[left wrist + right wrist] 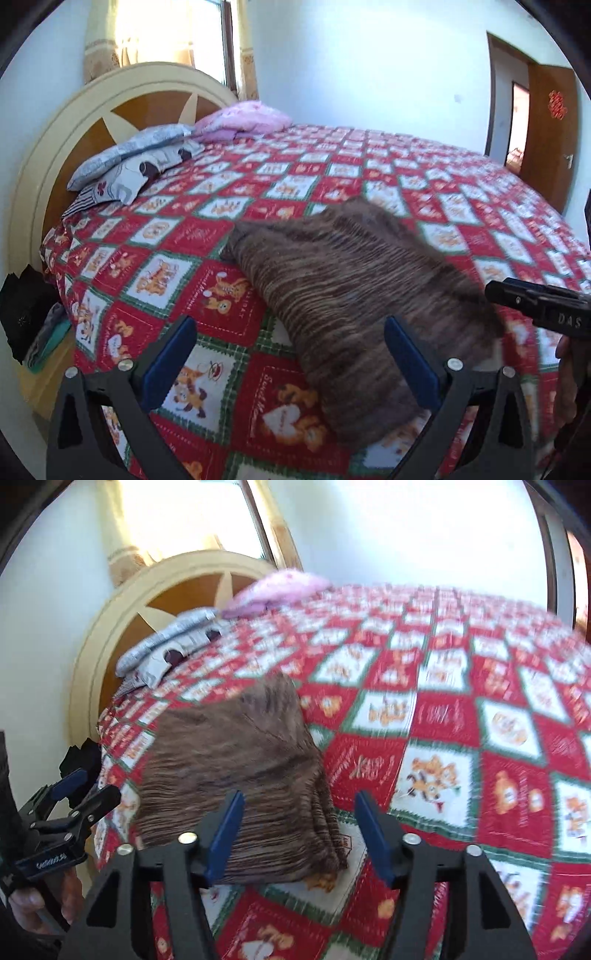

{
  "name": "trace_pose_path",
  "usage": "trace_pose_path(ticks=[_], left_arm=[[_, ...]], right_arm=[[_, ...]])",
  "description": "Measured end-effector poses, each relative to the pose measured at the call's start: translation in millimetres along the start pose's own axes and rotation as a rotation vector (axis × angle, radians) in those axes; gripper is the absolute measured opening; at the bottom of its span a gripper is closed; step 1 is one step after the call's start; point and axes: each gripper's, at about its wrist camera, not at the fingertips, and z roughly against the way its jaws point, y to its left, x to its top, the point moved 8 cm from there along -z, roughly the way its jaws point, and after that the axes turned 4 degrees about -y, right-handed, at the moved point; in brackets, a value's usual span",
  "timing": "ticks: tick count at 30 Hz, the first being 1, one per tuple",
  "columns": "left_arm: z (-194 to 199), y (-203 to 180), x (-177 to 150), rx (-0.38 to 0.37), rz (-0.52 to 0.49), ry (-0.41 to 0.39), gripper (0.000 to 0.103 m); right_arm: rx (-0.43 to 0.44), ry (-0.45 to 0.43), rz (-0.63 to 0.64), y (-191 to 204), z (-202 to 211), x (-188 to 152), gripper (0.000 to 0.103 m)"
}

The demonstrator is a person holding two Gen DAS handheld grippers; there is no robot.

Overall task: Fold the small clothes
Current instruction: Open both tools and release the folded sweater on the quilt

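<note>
The brown striped knit garment (343,295) lies folded on the red, white and green patchwork quilt with bear prints (207,236) that covers the bed. In the left wrist view it occupies the centre and lower centre of the frame. In the right wrist view the same garment (236,760) sits left of centre, with several stacked layers visible at its near right edge.

The left gripper (291,354) appears at the bottom of its own frame. Its blue-padded fingers (170,358) are spread wide and nothing is pinched between them; the right-hand pad overlaps the near part of the garment in the picture. Whether that pad touches the cloth cannot be determined.

The right gripper (299,834) appears at the bottom of its own frame. Its fingers (225,834) are spread apart, with the near right corner of the garment showing in the gap. The pads do not press on it.

The left gripper is also visible at the lower left edge of the right wrist view, held by a hand (40,901).

A grey printed pillow (136,158) and a pink pillow (243,118) lie in the upper left, against the cream and brown wooden headboard (110,110).
</note>
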Motion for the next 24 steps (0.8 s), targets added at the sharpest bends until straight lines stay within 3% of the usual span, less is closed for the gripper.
trace_pose_path(ticks=[5,12,24], left_arm=[[27,-5,13,-0.042,0.023,-0.046,0.103],[56,-12,32,-0.074,0.034,-0.119,0.103],[72,-10,41,-0.083,0.051,-0.163,0.103]], right_arm=[[-0.020,-0.069,0.104,24,38,7,0.066],[-0.050,-0.142,0.141,37,69,17,0.066],[-0.056,-0.175,0.157,47,84,18,0.066]])
